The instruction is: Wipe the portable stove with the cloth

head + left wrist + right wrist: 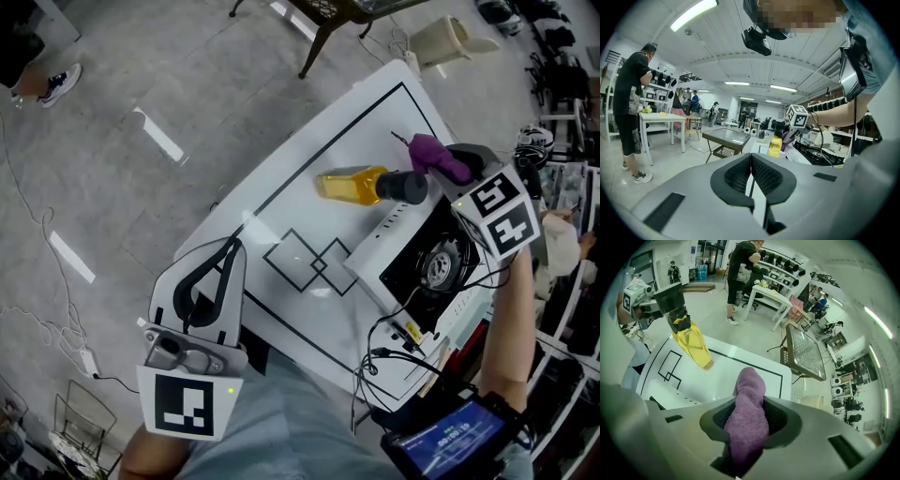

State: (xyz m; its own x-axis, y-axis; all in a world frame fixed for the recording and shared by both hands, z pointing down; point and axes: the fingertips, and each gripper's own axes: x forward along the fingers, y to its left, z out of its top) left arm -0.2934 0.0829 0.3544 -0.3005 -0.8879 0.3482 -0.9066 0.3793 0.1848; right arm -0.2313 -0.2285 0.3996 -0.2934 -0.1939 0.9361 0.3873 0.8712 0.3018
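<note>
A purple cloth (433, 153) is pinched in my right gripper (454, 167), which hangs above the far end of the portable stove (405, 246). The stove is white with a black top and a round burner (438, 264). In the right gripper view the cloth (749, 409) fills the gap between the jaws and sticks out past them over the table. My left gripper (231, 255) rests low at the near left of the table, jaws together with nothing between them (751, 165).
A yellow bottle with a black cap (356, 185) stands on the white table (309, 159) just left of the stove, close to the cloth. Cables (394, 349) trail off the stove's near end. People stand by shelves (743, 268) in the background.
</note>
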